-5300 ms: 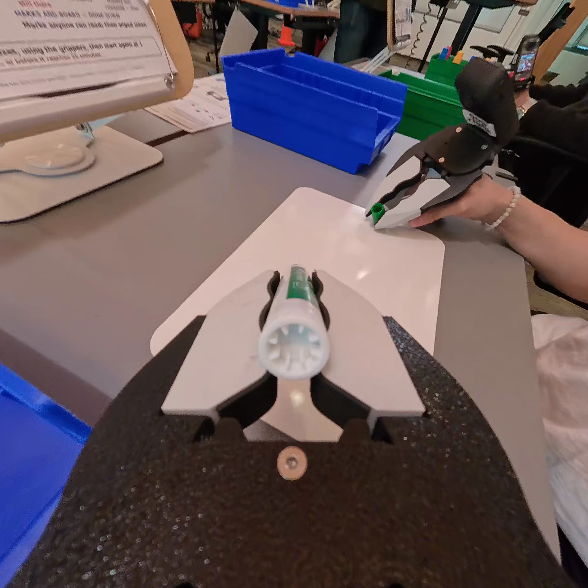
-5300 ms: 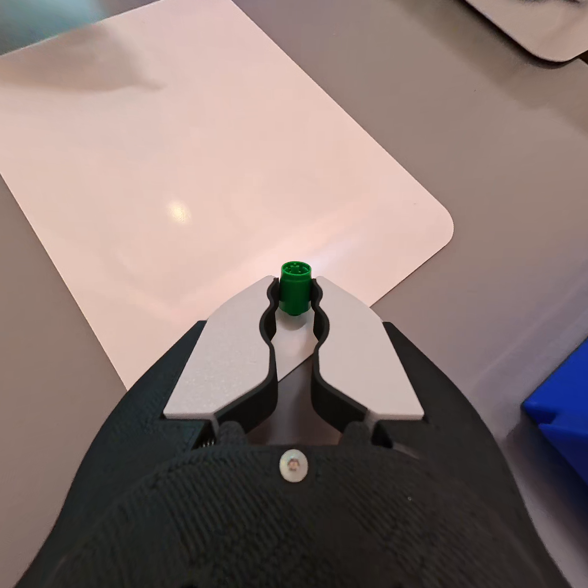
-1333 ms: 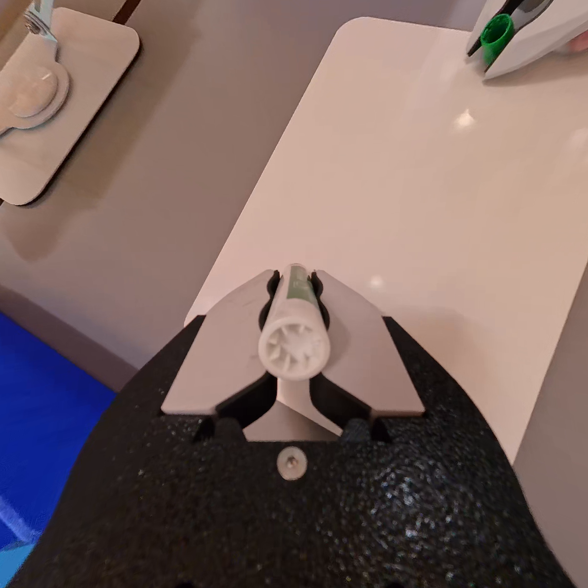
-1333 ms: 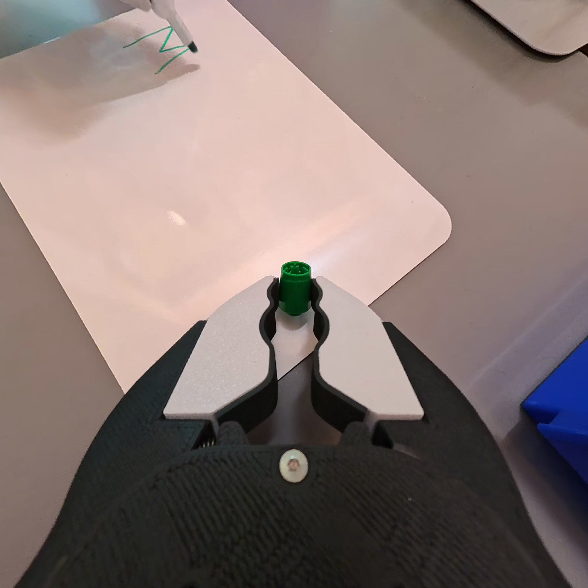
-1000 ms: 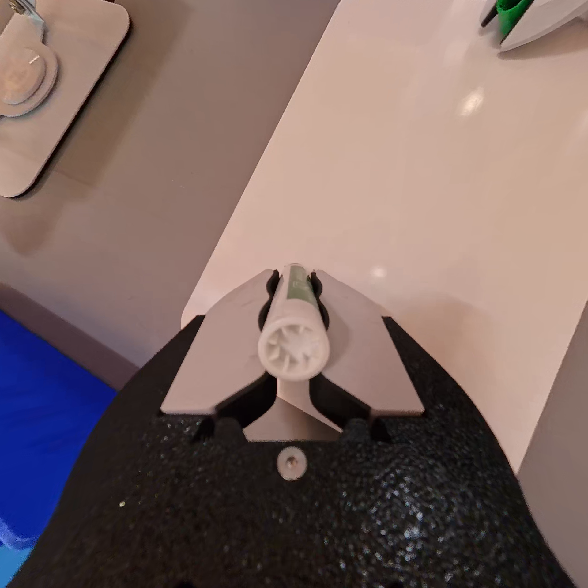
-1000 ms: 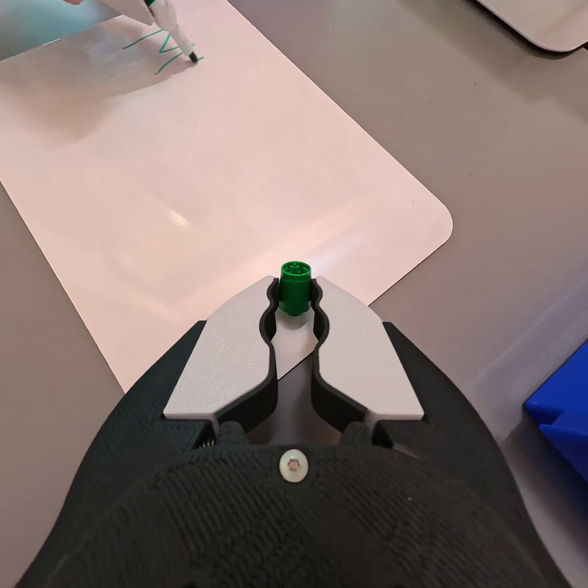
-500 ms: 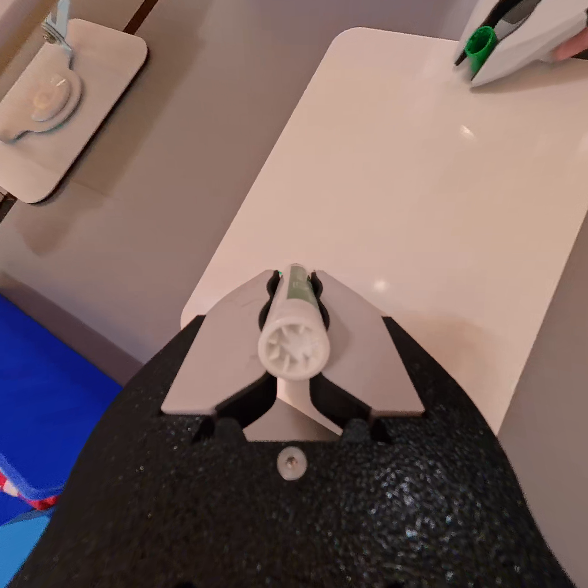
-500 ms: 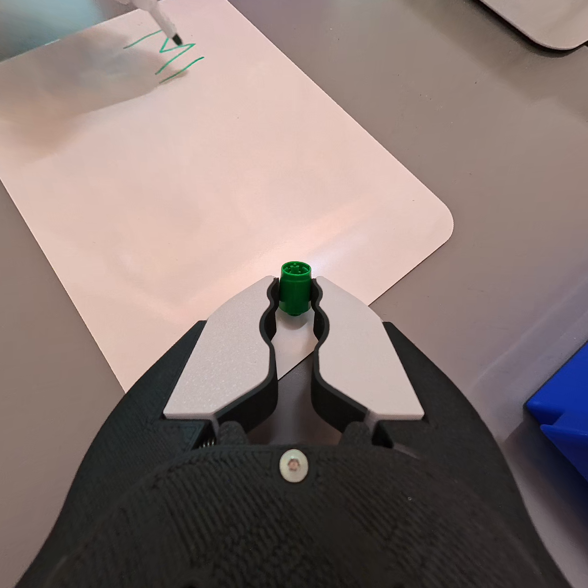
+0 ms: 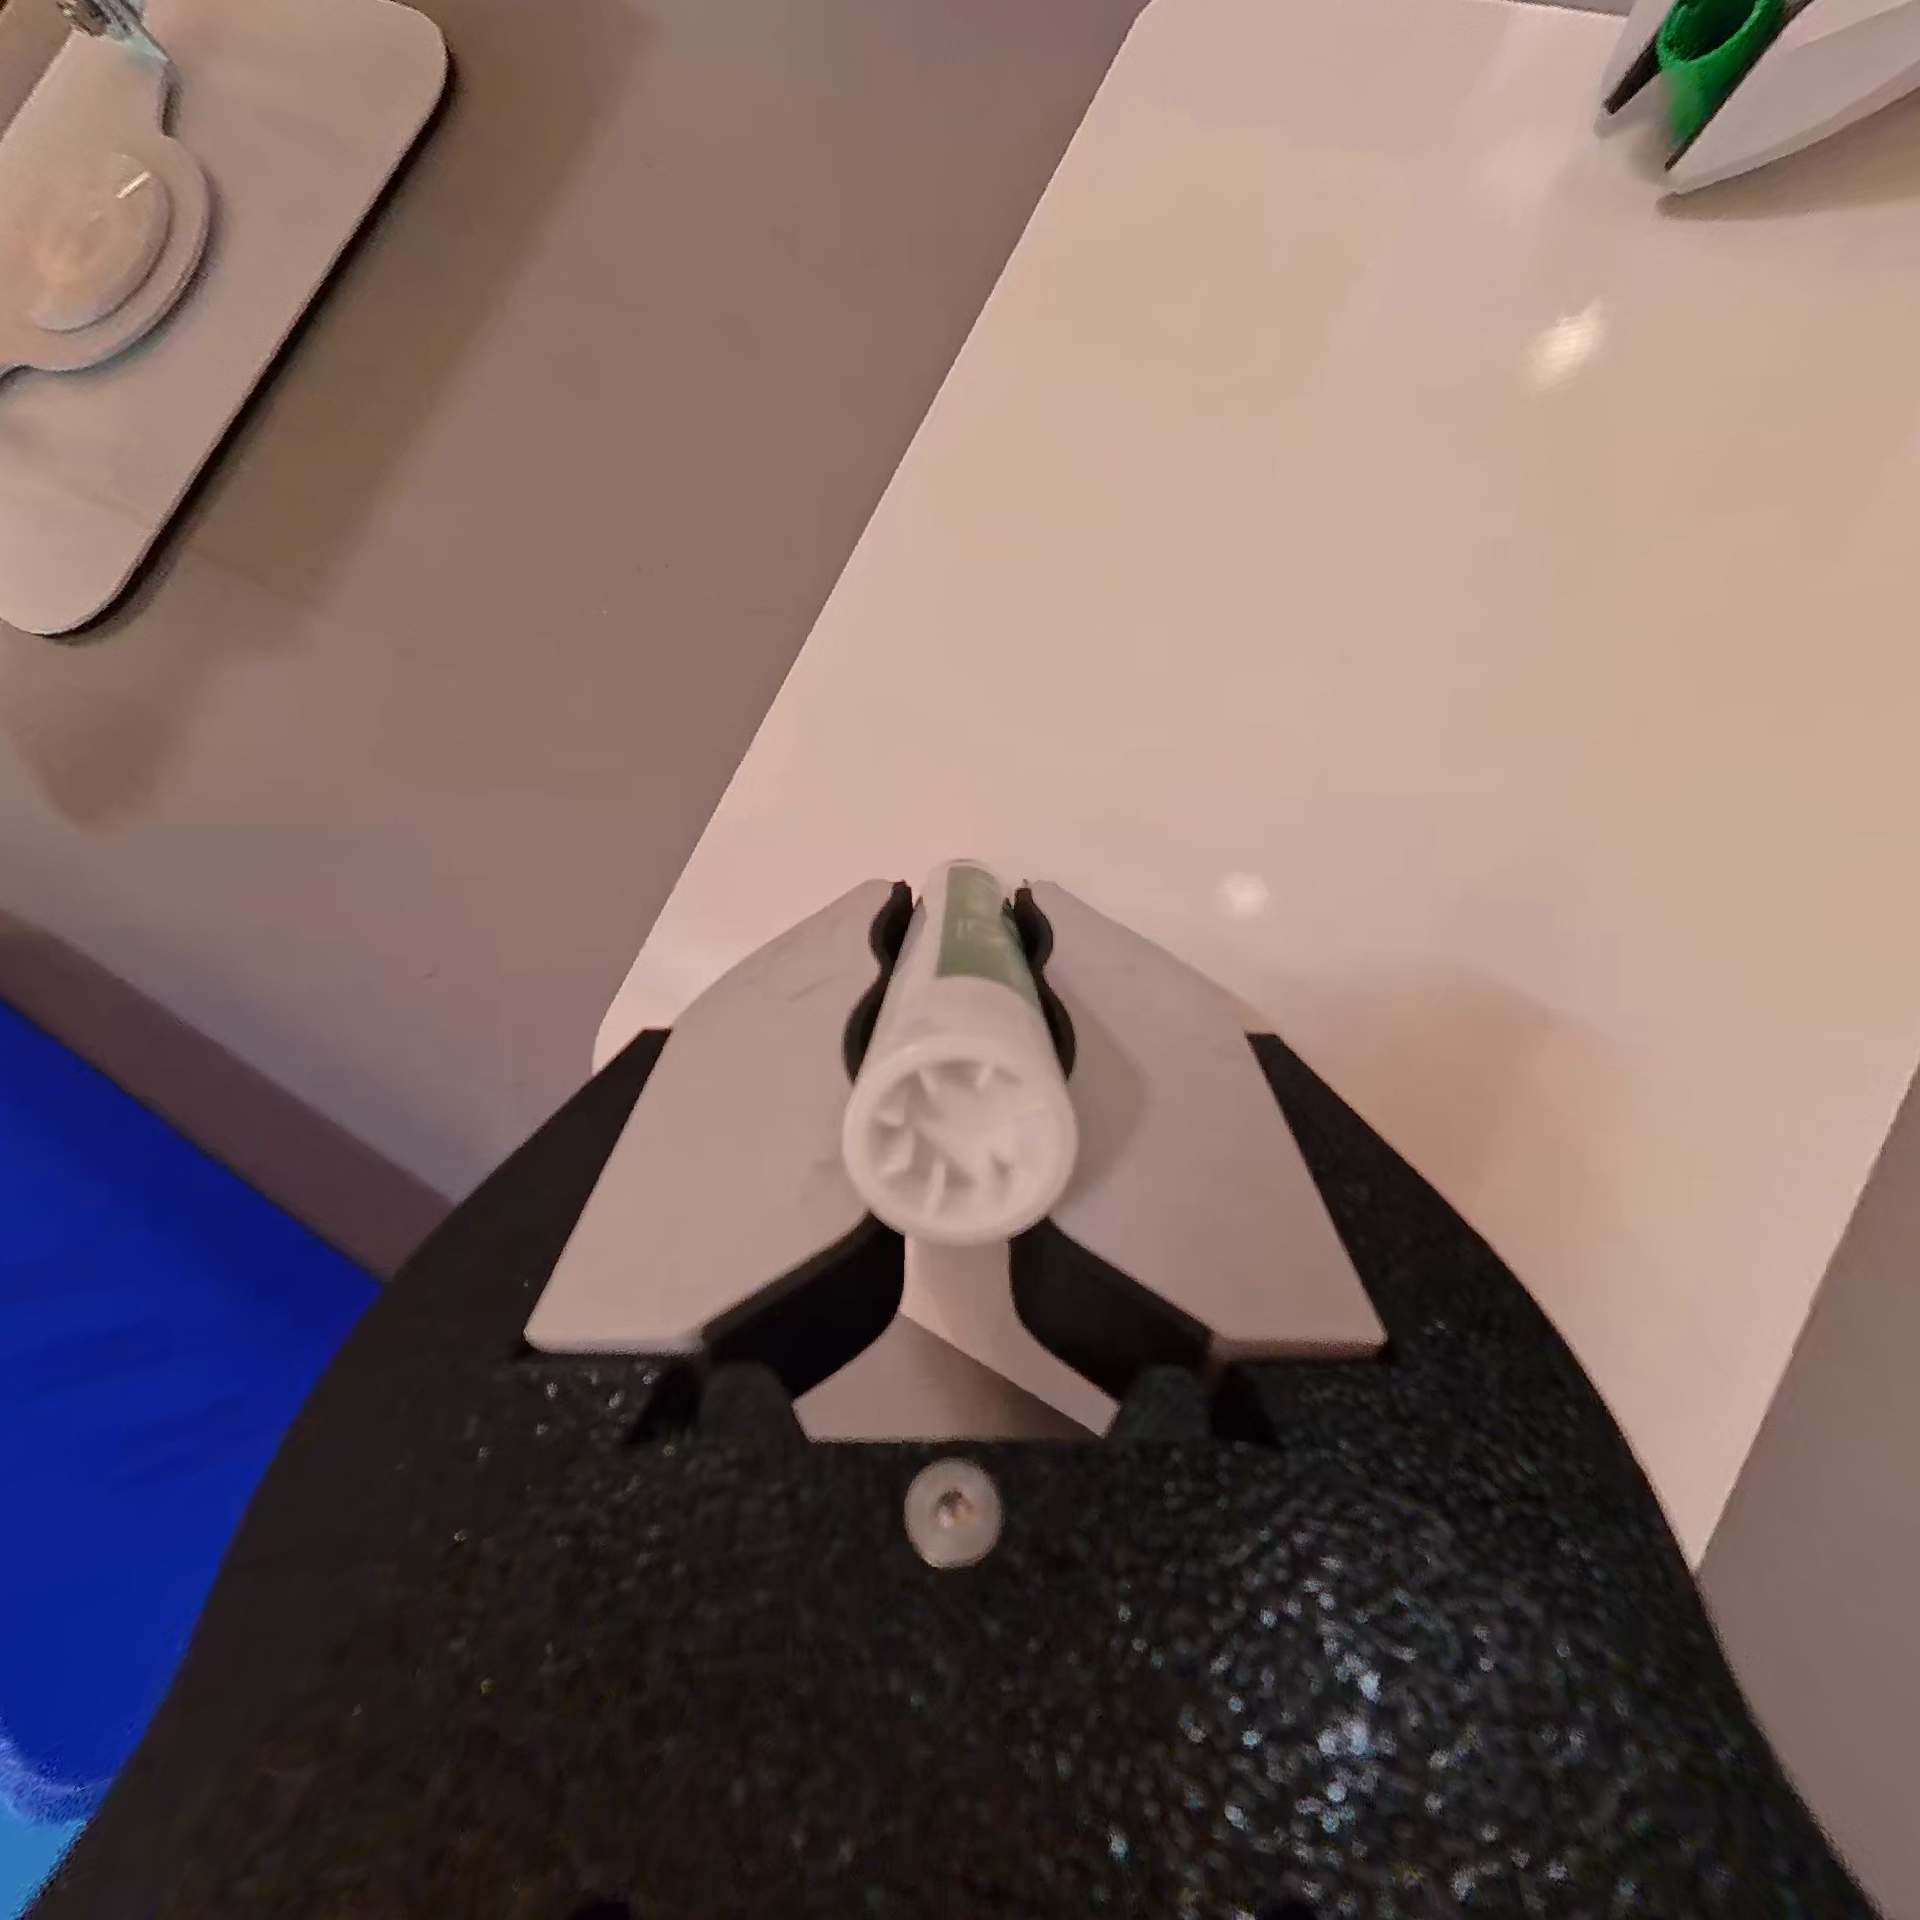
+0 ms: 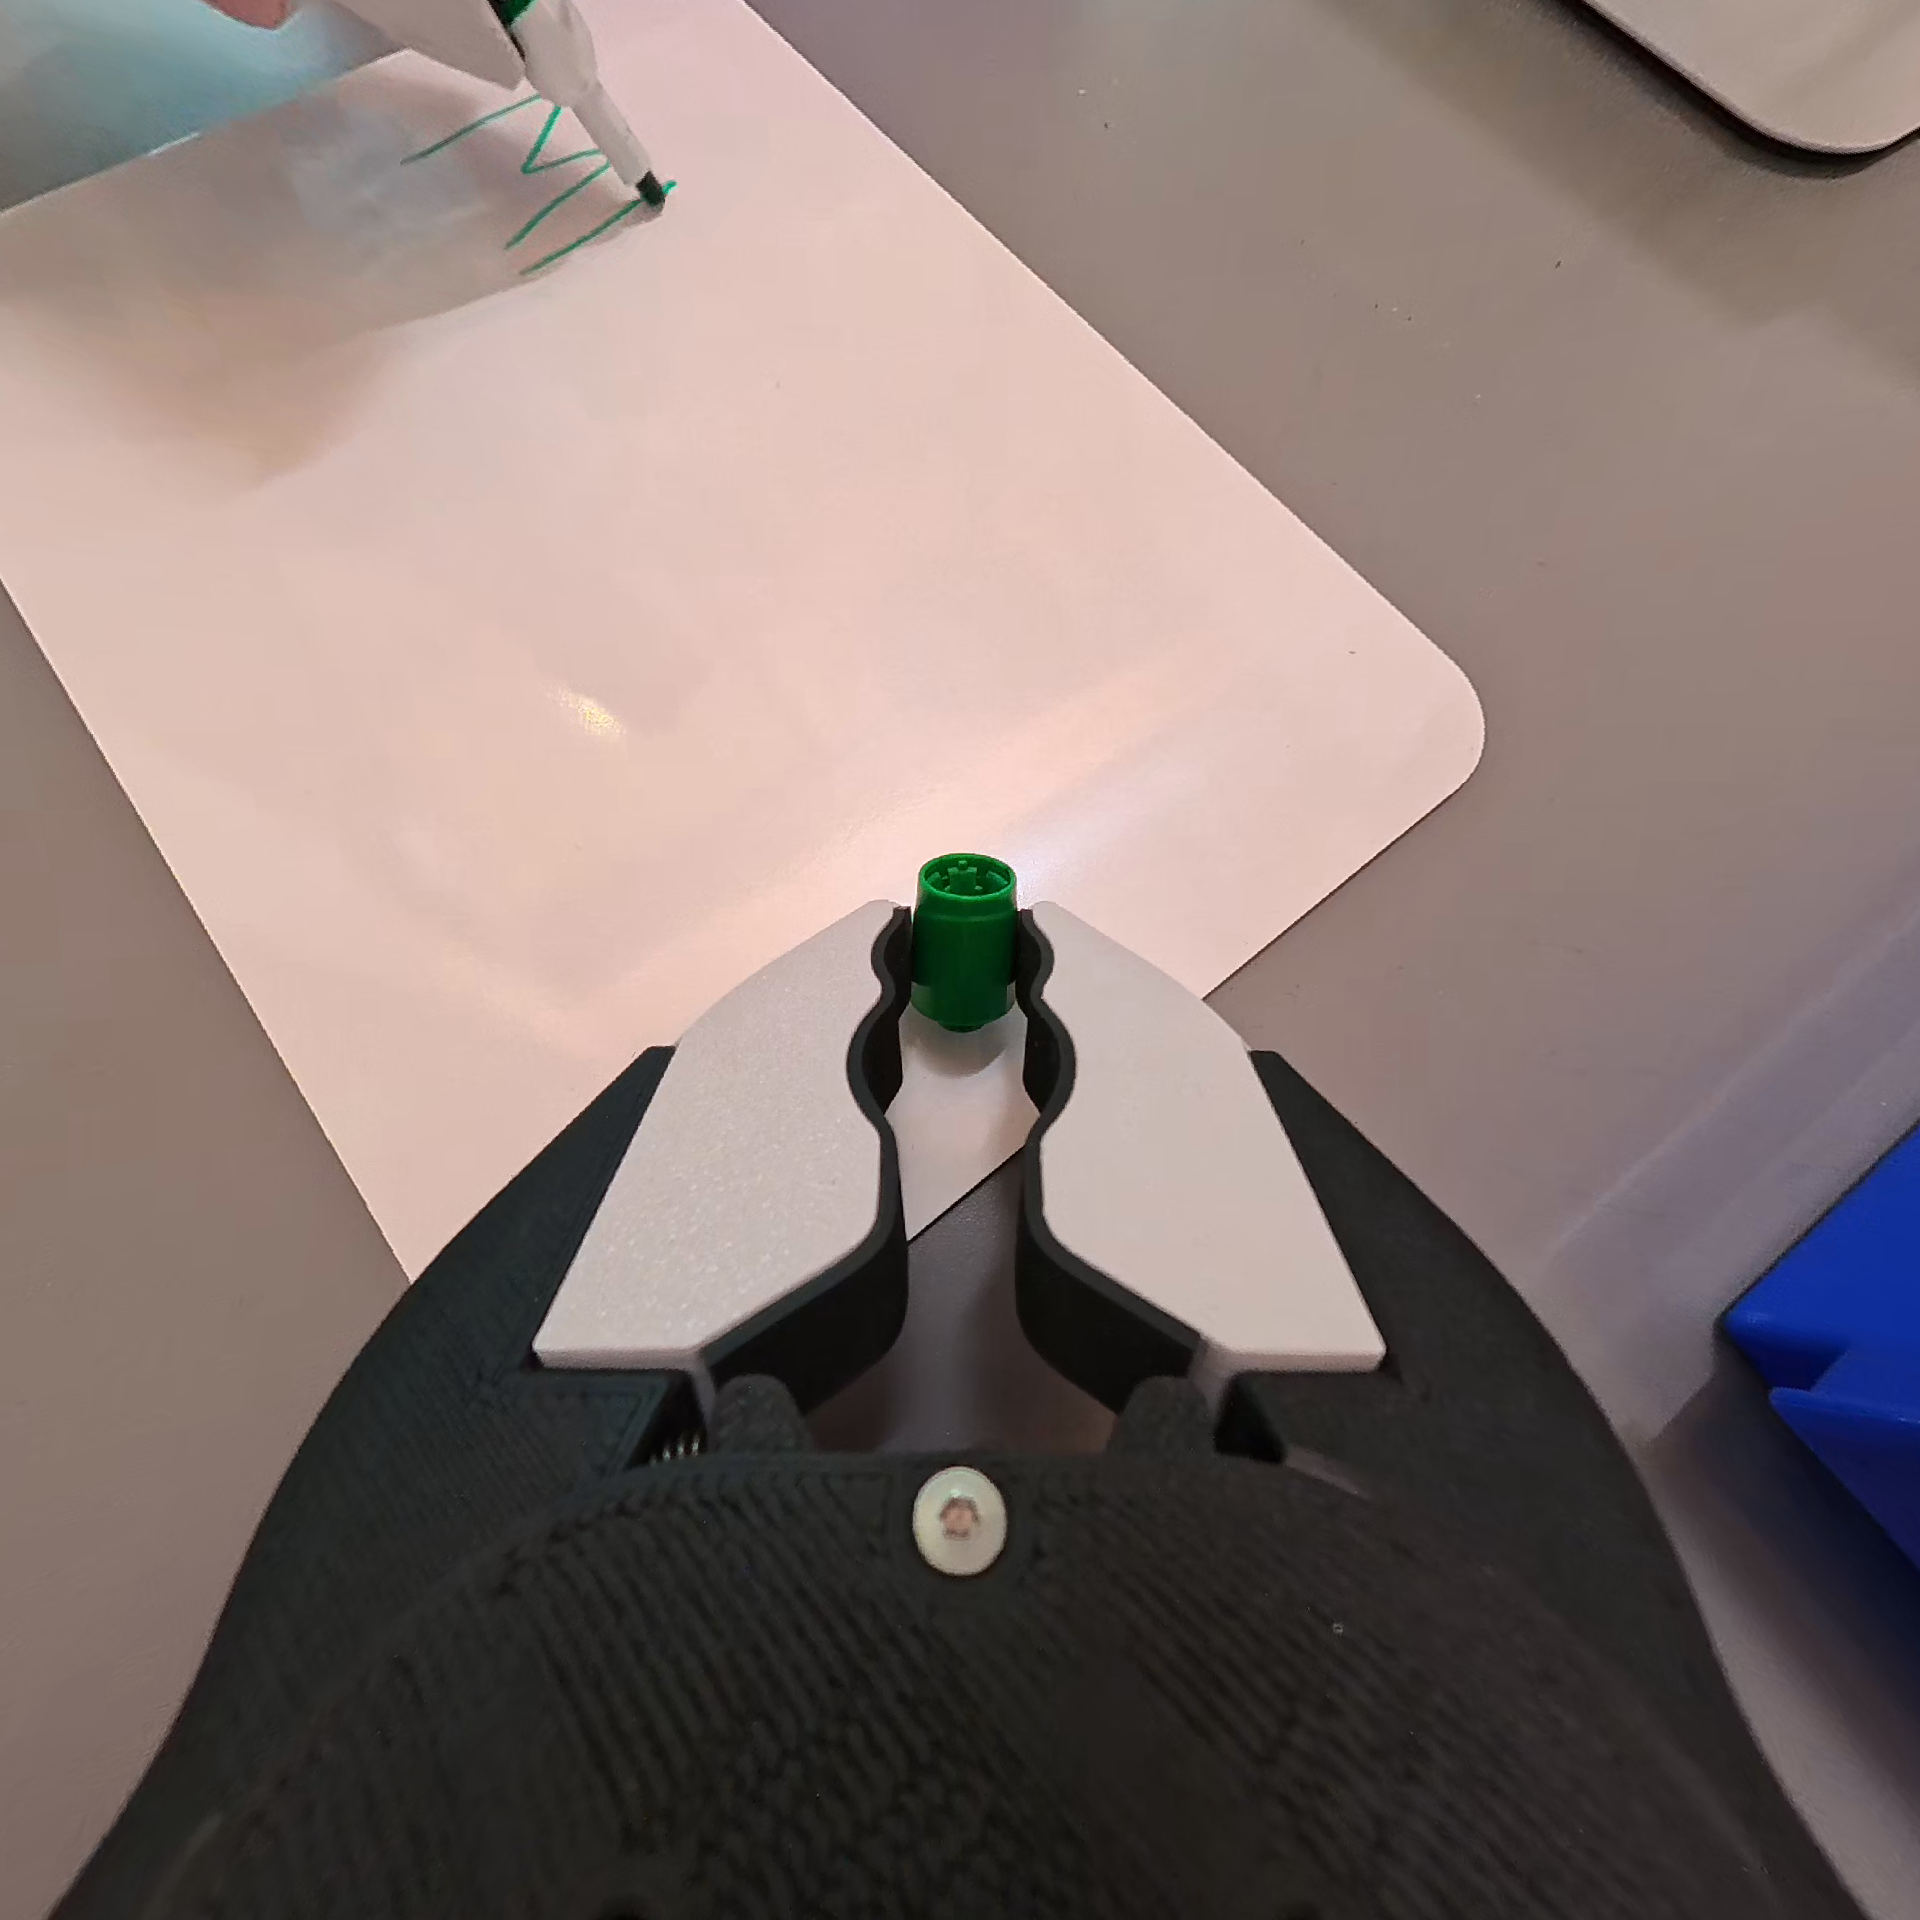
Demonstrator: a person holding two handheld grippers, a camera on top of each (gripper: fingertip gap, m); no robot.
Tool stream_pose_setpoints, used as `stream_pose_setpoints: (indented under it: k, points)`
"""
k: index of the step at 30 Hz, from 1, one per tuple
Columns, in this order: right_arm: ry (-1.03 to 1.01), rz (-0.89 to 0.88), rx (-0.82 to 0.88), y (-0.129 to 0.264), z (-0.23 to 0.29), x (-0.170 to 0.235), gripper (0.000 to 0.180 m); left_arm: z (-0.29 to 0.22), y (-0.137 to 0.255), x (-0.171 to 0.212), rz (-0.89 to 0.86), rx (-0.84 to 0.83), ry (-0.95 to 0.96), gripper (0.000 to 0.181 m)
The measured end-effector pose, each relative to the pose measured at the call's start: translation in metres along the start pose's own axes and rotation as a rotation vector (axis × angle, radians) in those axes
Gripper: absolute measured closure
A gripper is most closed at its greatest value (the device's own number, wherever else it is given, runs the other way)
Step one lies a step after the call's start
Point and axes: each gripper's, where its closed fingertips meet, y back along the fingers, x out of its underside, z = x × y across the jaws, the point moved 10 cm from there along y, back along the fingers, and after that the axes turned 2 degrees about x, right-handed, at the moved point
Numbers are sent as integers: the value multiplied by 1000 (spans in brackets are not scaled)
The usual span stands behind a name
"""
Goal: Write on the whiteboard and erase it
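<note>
A white whiteboard (image 9: 1403, 582) lies flat on the grey table; it also shows in the right wrist view (image 10: 644, 582). My left gripper (image 9: 961, 894) is shut on a white marker (image 9: 961, 1101) with a green band, pointing down at the board. In the right wrist view the marker's tip (image 10: 644, 187) touches the board's far left corner on a green zigzag line (image 10: 561, 197). My right gripper (image 10: 961, 914) is shut on the green marker cap (image 10: 963, 951), low over the board's near corner. It shows in the left wrist view (image 9: 1704, 94) at the top right.
A blue bin (image 10: 1839, 1382) stands at the right edge of the right wrist view. Another blue surface (image 9: 125, 1299) lies at the lower left of the left wrist view. A wooden stand base (image 9: 156, 291) sits on the table to the far left. The grippers' ends are close to 20 cm from one another.
The marker tip has moved along the board and the green zigzag has grown by another stroke. My right gripper with the cap has stayed in place.
</note>
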Motion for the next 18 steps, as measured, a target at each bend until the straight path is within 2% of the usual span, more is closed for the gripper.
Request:
stream_pose_setpoints:
  k: [1, 10, 18]
  points:
    - [-1, 0, -1, 0, 0, 0, 161, -2, 0, -1, -1, 8, -4, 161]
    - [-1, 0, -1, 0, 0, 0, 161, -33, -2, -13, 1, 71, -77, 161]
    - [-2, 1, -2, 0, 0, 0, 161, -26, -6, -14, 2, 49, -82, 161]
